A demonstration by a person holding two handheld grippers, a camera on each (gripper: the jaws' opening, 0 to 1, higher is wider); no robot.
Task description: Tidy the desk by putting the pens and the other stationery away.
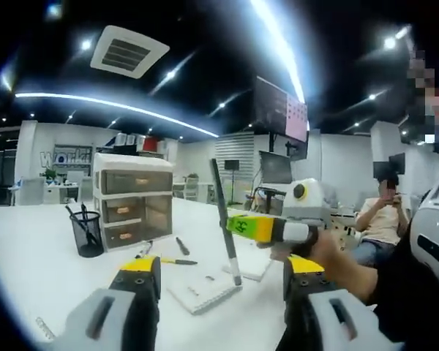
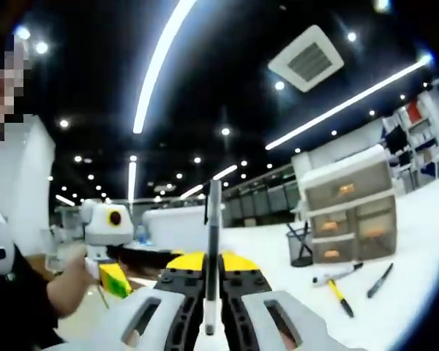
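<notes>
The right gripper [image 2: 214,281] is clamped on an upright dark pen [image 2: 214,241]. The left gripper [image 1: 221,276] hangs with jaws apart above the desk [image 1: 29,270], near its front edge.

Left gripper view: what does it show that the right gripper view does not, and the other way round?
Left gripper view: a white notebook, a seated person, a hanging screen. Right gripper view: the person's hand on the left gripper. Both: the right gripper shut on an upright pen, the drawer unit, the mesh pen cup, loose pens on the table.
</notes>
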